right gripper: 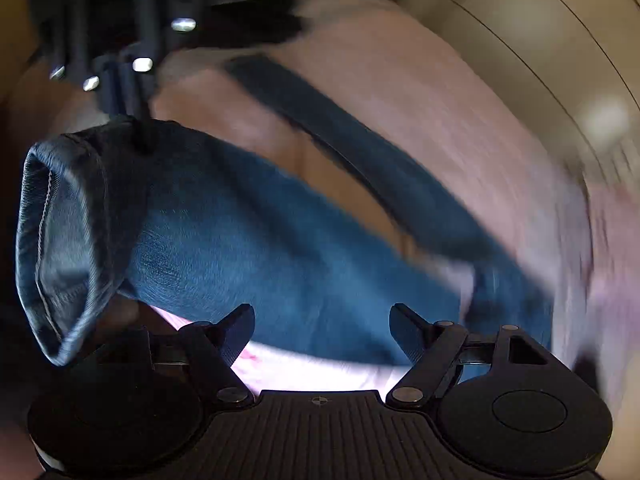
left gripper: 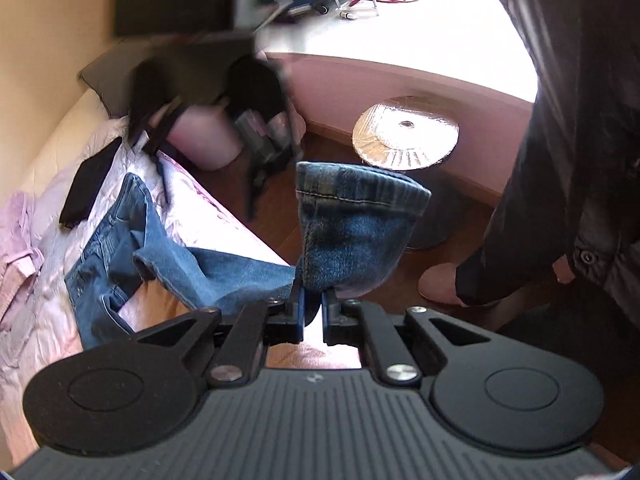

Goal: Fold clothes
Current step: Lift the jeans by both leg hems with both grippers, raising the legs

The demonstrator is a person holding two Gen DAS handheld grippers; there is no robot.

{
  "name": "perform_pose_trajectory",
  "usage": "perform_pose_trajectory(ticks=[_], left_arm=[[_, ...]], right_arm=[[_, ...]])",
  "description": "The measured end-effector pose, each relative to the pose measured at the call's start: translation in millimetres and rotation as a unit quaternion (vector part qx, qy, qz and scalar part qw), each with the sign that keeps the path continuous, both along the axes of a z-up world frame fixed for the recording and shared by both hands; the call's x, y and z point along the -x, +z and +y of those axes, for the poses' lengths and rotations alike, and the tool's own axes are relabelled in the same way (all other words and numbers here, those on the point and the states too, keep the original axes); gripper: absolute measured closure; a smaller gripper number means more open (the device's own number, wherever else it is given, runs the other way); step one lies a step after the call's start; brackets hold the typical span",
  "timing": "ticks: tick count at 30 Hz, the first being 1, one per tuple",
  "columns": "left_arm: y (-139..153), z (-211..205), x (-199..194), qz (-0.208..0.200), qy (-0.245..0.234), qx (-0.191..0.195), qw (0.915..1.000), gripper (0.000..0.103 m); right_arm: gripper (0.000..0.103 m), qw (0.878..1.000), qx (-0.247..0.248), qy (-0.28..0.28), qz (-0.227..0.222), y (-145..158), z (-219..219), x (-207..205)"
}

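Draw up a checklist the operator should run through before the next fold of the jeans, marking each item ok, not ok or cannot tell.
1. Left gripper clamped on a leg cuff of the jeans: ok.
2. Right gripper holding cloth: not ok; its jaws stand wide open over the denim.
3. Jeans lying flat on the bed: not ok; the waist end is bunched and one leg is lifted.
4. Second leg cuff located: cannot tell; the right wrist view is blurred.
5. Bed free of other items: not ok; a black garment lies beside the jeans.
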State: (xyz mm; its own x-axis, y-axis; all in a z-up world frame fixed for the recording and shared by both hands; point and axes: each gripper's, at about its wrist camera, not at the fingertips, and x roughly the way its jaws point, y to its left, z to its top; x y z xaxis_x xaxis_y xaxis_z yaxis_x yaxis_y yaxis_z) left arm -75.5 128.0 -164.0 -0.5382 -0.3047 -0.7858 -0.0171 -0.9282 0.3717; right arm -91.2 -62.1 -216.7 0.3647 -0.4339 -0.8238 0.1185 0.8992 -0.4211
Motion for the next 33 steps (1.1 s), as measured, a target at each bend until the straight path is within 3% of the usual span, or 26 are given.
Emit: perform_pose_trajectory(ticks=[3,6,7,8,10,13,16,19,21,22,25,27,28,29,30,31,33], left_arm=[[-2.2,4.5,5.8,0.000,-0.008,0.011,0.9999,0.098],[-5.0,10.3,9.6,0.000,-0.001,0.014,0.9999,0.098],[-6.4,9.0,7.8,0.002,0.015,0.010,0.9998,0.098],[-7.8,7.7,6.0,0.003,0.031,0.005,0.9995,0.098],[-10.7,5.2,2.4,0.005,0.063,-0.005,0.9980,0.097],[-7.8,-7.1,-12.1,0.037,0.148,-0.043,0.9874,0.095],[3.6,-21.9,-35.0,0.103,0.242,-0.065,0.9627,0.095],[22.9,-41.8,-51.7,0.168,0.300,-0.090,0.9347,0.093],[33.2,-47.1,-56.8,0.192,0.311,-0.087,0.9266,0.093],[36.8,-48.0,-58.5,0.196,0.312,-0.085,0.9257,0.093],[38.4,-46.4,-57.6,0.161,0.289,-0.092,0.9391,0.091],[31.7,-36.0,-55.0,0.117,0.266,-0.084,0.9532,0.069],[26.2,-28.6,-53.8,0.101,0.253,-0.079,0.9588,0.046],[20.7,-21.3,-52.5,0.085,0.241,-0.074,0.9639,0.037],[15.8,-15.4,-52.4,0.073,0.235,-0.073,0.9665,0.036],[12.5,-13.6,-55.8,0.072,0.249,-0.081,0.9626,0.036],[6.0,-13.5,-68.1,0.086,0.301,-0.108,0.9437,0.036]], right_arm=[[0.025,0.988,0.028,0.145,0.053,-5.0,-13.7,-32.9],[0.025,0.967,0.020,0.235,0.092,-19.5,-31.6,-62.8],[0.030,0.961,0.004,0.253,0.113,-26.1,-37.2,-71.0],[0.062,0.956,-0.014,0.262,0.129,-30.6,-40.8,-76.4],[0.098,0.951,-0.041,0.268,0.147,-34.5,-43.3,-83.3],[0.100,0.969,-0.011,0.225,0.099,-15.9,-40.4,-73.6],[0.100,0.986,0.019,0.161,0.046,4.3,-30.7,-60.3],[0.100,0.995,0.049,0.091,-0.005,23.3,-17.8,-47.1],[0.100,0.996,0.069,0.044,-0.039,35.9,-9.2,-38.3],[0.100,0.995,0.077,0.022,-0.054,40.8,-5.1,-34.7],[0.100,0.997,0.066,0.006,-0.047,23.3,4.7,-41.7],[0.100,0.997,0.060,0.011,-0.040,10.0,9.9,-50.1],[0.100,0.998,0.057,0.014,-0.036,3.7,11.8,-53.2],[0.100,0.998,0.053,0.020,-0.031,-2.8,11.6,-57.9],[0.100,0.998,0.048,0.029,-0.029,-9.0,10.8,-65.1],[0.100,0.998,0.044,0.036,-0.027,-15.1,10.0,-71.4],[0.100,0.998,0.044,0.039,-0.033,-18.5,6.1,-77.2]])
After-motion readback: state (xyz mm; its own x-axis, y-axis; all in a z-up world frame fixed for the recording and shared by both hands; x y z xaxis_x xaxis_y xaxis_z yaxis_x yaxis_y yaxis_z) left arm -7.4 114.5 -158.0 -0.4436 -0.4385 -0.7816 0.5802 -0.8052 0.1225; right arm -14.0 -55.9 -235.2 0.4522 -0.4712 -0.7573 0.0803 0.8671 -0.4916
